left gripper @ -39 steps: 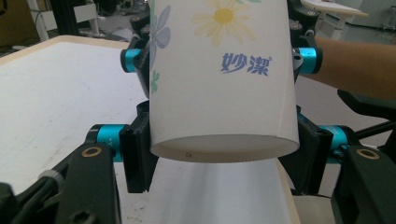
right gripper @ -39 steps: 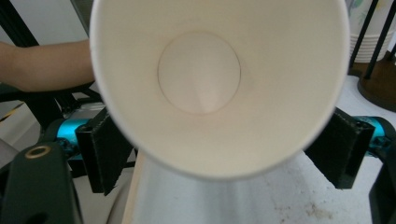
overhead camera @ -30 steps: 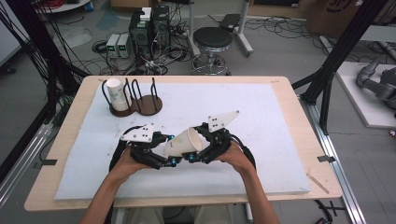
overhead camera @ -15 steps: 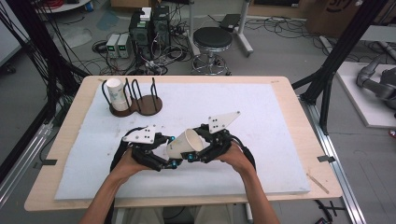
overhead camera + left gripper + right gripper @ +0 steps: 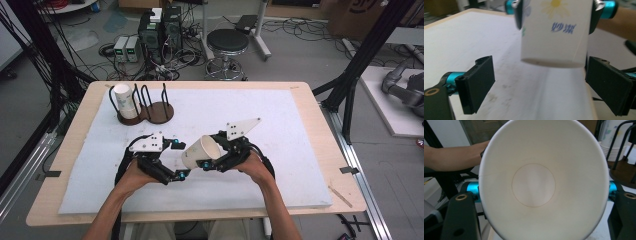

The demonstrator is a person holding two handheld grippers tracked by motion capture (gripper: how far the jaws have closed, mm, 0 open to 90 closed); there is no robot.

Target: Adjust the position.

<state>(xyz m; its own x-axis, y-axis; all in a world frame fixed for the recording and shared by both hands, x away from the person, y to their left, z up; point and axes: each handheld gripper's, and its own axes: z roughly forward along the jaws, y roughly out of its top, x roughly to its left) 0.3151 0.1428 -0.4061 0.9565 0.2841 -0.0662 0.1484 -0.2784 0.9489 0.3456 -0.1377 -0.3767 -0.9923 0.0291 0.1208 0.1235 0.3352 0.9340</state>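
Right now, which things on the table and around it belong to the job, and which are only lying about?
Job: paper cup, right tongs gripping it, left tongs just opened beside it, cup rack with stacked cups.
Lying about: stool, floor electronics.

The white mat (image 5: 280,120) lies bare on its far and right parts, open to passage. The wire rack (image 5: 150,102) with its cup stack (image 5: 126,100) blocks the far-left corner. At centre, the cup (image 5: 200,151) and both grippers crowd the near strip.
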